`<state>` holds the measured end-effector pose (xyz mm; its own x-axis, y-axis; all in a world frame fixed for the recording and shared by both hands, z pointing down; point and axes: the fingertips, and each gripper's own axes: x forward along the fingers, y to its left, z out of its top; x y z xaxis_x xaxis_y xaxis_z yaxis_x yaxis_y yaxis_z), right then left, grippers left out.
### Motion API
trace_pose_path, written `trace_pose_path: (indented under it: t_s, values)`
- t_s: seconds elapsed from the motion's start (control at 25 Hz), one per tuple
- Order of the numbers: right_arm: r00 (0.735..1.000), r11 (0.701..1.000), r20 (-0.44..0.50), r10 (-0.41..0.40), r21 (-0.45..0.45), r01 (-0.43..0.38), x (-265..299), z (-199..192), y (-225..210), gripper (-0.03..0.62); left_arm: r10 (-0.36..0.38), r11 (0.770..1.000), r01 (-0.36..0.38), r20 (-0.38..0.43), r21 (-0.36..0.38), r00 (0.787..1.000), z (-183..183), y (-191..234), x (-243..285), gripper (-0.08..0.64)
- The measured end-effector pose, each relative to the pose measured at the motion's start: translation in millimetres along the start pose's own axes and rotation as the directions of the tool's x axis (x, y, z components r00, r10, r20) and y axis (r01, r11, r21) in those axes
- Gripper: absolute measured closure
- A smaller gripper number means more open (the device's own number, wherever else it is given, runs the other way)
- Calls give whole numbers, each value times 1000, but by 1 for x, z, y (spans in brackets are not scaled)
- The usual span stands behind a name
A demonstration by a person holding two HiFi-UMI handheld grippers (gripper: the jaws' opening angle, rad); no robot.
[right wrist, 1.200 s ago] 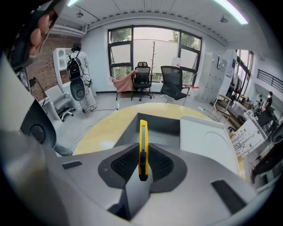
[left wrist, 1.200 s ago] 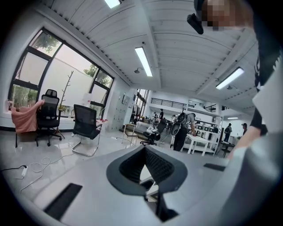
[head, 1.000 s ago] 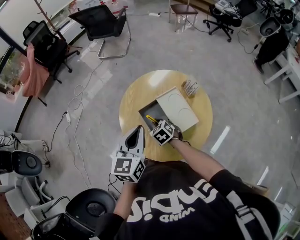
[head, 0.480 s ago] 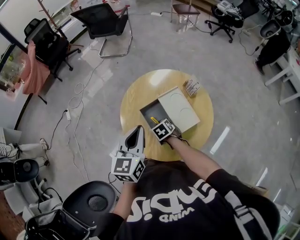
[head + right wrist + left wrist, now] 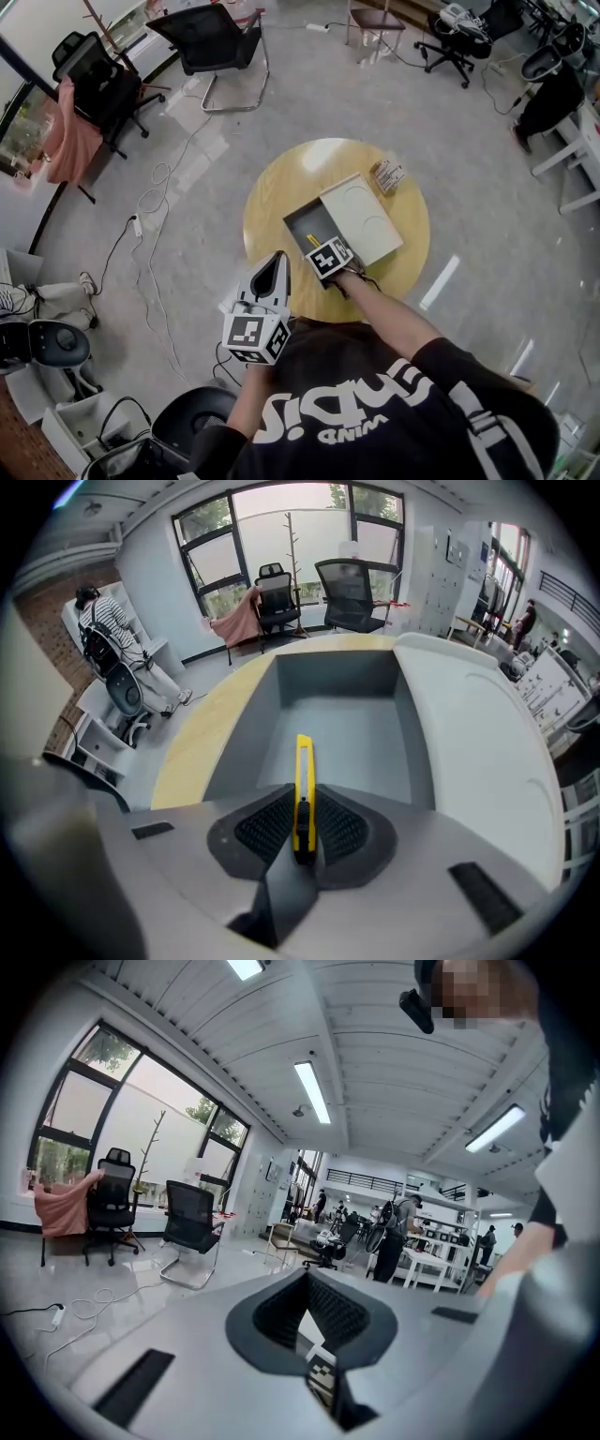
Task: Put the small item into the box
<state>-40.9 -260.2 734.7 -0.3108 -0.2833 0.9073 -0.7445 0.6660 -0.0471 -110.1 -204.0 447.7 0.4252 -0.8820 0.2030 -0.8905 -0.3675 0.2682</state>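
Accordingly, findings by size:

1. One worktop (image 5: 267,202), round and wooden, carries all the items listed below.
2. One box lid (image 5: 361,220), cream, lies flat against the far-right side of the box. It is off the opening and needs no handling.
3. One box (image 5: 302,225), grey and open-topped. The visible part of its floor is bare. In my judgement, the release is best made low over the middle of the floor, away from the walls.
4. Two claws.
   - The left claw (image 5: 305,1279) has its tips together with nothing between them. It is held off the worktop's near edge.
   - The right claw (image 5: 303,810) is clamped on the butt of the knife and angled steeply down into the box opening.
5. One packet (image 5: 385,175), small and printed, sits near the far rim just beside the lid's corner. It is not involved in the task.
6. One utility knife (image 5: 303,757), yellow and slim, is the task's item.
   - Its front projects over the box floor; I cannot tell whether it touches.
   - Advice: bring it close to the floor, part the jaws gently, then lift straight out so the pads do not drag it.
   - Risk: the long body may prop against a wall.
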Motion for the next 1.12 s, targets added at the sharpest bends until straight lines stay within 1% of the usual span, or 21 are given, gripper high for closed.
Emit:
trace_pose_path:
  t_s: [0.32, 0.76, 1.12]
  values:
    - [1000, 999, 11, -4, 36, 3, 2, -1, -6, 535, 6, 1000, -6, 4, -6, 1000, -2, 3, 0, 552]
    - [1000, 999, 12, -10, 33, 10, 2, -4, -5, 534, 4, 1000, -4, 4, -11, 1000, -5, 1, -4, 552]
    - [1000, 999, 19, -6, 39, 6, 0, 0, 0, 483, 4, 1000, -4, 7, -17, 1000, -3, 6, -6, 552]
